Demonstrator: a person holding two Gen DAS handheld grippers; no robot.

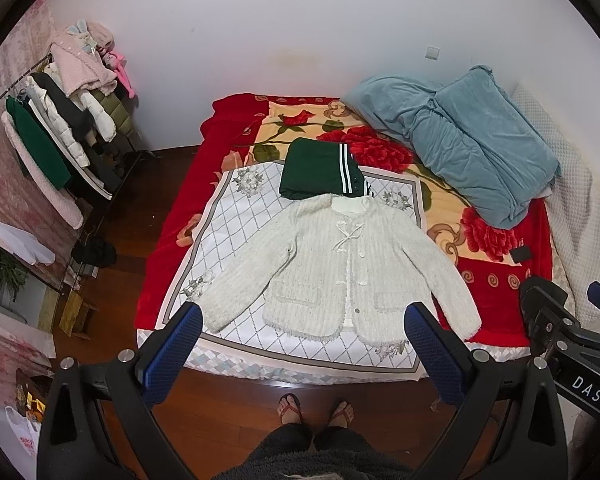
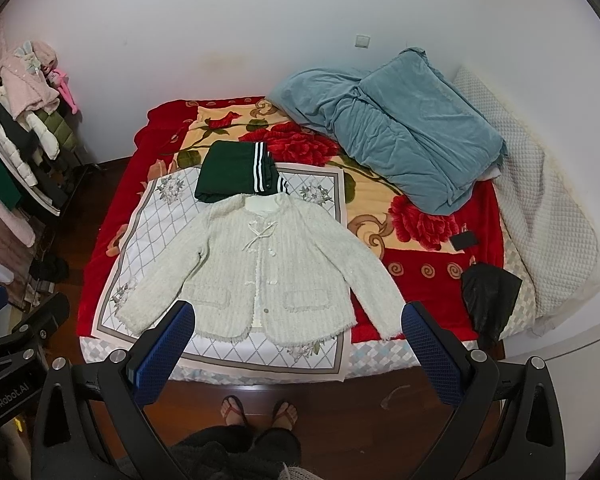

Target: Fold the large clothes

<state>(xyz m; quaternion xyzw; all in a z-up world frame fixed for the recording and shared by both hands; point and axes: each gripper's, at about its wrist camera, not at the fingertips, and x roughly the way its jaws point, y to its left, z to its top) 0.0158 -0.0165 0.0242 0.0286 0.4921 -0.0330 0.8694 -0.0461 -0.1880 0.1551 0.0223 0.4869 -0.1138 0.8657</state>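
A cream knitted jacket [image 1: 332,268] lies flat and face up on a white diamond-patterned cloth [image 1: 228,216] on the bed, both sleeves spread out; it also shows in the right wrist view [image 2: 260,264]. A folded dark green garment with white stripes [image 1: 320,170] lies just beyond its collar, also in the right wrist view [image 2: 236,176]. My left gripper [image 1: 304,332] is open and empty, held high above the bed's near edge. My right gripper [image 2: 296,328] is open and empty at a similar height. The right gripper's body appears at the right of the left wrist view [image 1: 556,320].
A red floral blanket [image 1: 380,148] covers the bed. A blue duvet [image 1: 472,140] is piled at the back right beside a white quilted pad [image 2: 540,208]. A black bag [image 2: 488,296] and a small black item [image 2: 464,240] lie right. A clothes rack [image 1: 60,128] stands left. My feet [image 1: 316,408] are on the wooden floor.
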